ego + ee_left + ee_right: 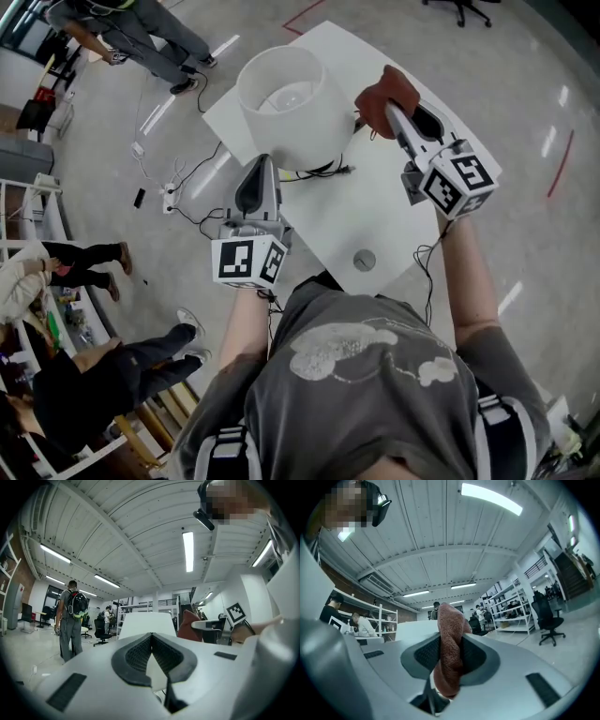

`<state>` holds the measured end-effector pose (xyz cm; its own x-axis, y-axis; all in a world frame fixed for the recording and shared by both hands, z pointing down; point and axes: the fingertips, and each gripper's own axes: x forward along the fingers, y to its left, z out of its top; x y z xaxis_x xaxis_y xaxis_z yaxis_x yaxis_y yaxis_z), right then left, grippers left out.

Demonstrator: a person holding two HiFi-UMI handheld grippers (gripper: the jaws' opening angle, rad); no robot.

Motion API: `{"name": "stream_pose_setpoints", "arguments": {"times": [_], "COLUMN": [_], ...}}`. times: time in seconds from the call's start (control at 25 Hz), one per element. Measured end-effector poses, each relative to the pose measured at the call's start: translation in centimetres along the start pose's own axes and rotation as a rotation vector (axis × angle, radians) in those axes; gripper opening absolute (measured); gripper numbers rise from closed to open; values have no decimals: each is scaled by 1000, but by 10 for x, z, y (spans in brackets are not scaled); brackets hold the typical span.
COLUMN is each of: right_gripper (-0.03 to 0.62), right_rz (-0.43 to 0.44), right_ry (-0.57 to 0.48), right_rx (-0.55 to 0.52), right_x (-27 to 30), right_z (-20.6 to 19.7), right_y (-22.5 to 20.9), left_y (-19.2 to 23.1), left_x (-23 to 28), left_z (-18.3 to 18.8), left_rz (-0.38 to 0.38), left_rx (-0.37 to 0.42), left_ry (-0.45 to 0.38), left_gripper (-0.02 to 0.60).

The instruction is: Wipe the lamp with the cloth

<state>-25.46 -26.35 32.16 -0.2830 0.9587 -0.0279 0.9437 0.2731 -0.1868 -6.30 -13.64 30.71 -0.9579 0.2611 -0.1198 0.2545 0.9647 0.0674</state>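
A lamp with a white drum shade (286, 103) stands on the white table (375, 216); its shade (145, 623) also shows in the left gripper view. My right gripper (392, 111) is shut on a reddish-brown cloth (384, 98), held just right of the shade. In the right gripper view the cloth (450, 648) stands pinched between the jaws. My left gripper (261, 167) hovers at the shade's near side, its jaws shut with nothing between them (151, 637).
A black cord (323, 171) runs from the lamp base. A small round grey disc (365, 260) lies on the table's near part. Cables and a power strip (173, 192) lie on the floor at left. People stand and sit at left, near shelving.
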Motion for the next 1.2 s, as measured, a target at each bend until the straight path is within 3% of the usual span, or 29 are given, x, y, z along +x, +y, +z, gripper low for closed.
{"name": "stream_pose_setpoints", "arguments": {"times": [0.24, 0.4, 0.6, 0.84, 1.2], "right_gripper": [97, 97, 97, 97, 97], "right_rz": [73, 136, 169, 109, 43], "right_ry": [-8, 26, 110, 213, 282], "right_rx": [-77, -129, -95, -144, 16], "right_x": [58, 89, 105, 101, 80], "right_z": [43, 51, 12, -36, -90], "right_y": [-1, 7, 10, -10, -32], "left_y": [31, 35, 41, 41, 37], "left_x": [19, 26, 25, 22, 16], "left_z": [5, 8, 7, -4, -39], "left_rz": [24, 4, 11, 23, 32], "left_rx": [3, 19, -7, -15, -32], "left_ry": [-18, -28, -29, -12, 63], "left_gripper": [8, 8, 8, 8, 8]}}
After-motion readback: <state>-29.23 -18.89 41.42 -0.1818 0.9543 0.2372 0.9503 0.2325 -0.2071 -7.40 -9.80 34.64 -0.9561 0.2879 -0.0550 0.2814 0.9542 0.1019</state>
